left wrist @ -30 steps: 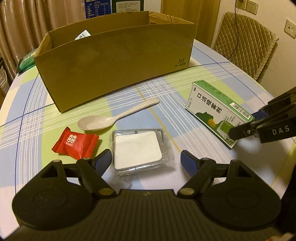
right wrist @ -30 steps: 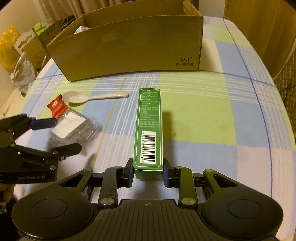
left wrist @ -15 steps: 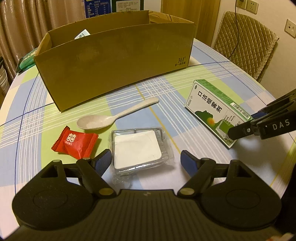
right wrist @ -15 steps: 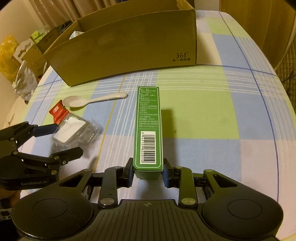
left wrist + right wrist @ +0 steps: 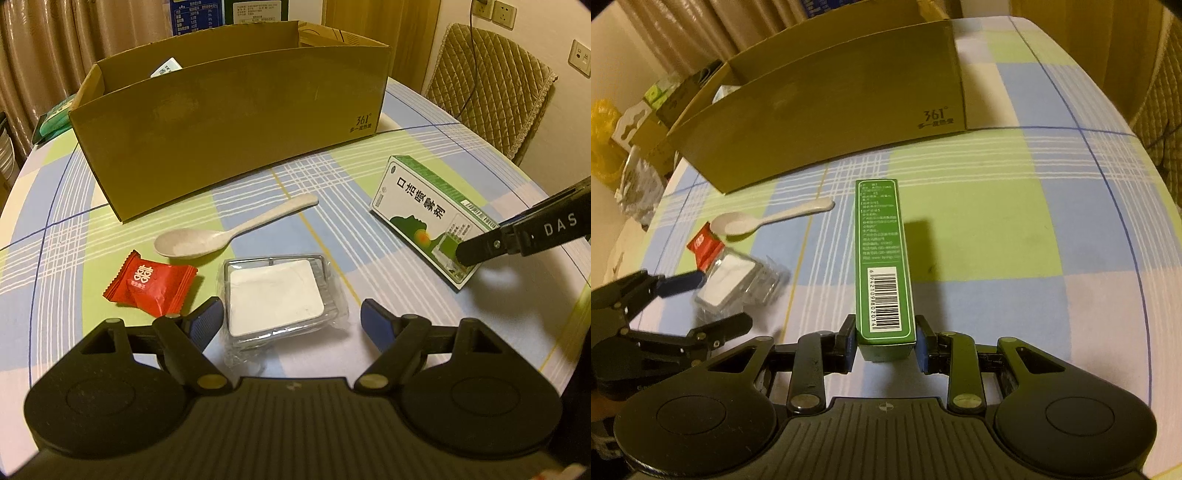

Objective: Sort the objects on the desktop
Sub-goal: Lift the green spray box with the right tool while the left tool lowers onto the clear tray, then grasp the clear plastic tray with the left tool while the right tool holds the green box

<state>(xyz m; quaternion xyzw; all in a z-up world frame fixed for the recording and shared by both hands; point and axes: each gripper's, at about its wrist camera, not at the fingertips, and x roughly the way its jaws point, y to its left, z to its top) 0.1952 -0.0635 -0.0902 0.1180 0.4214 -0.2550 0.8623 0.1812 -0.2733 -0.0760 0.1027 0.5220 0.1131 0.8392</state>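
Observation:
My right gripper (image 5: 886, 343) grips the near end of a long green box (image 5: 882, 258), which stands on its narrow side on the checked tablecloth; its jaws are just beginning to open. In the left wrist view the same green box (image 5: 424, 214) lies at the right with one right finger (image 5: 480, 249) on its end. My left gripper (image 5: 291, 314) is open and hovers over a clear wrapped tray holding a white block (image 5: 273, 299). A red candy packet (image 5: 147, 282) and a pale spoon (image 5: 207, 240) lie just beyond. A long open cardboard box (image 5: 229, 129) stands behind them.
A quilted chair (image 5: 491, 81) stands past the table's right edge. A green packet (image 5: 55, 118) lies left of the cardboard box, and a white item (image 5: 166, 68) pokes up inside it. Bags and cartons (image 5: 639, 122) crowd the far left, off the table.
The right wrist view has rolled, so the table and cardboard box now slant. The green box stayed between the right jaws. The left gripper and the objects under it have not moved.

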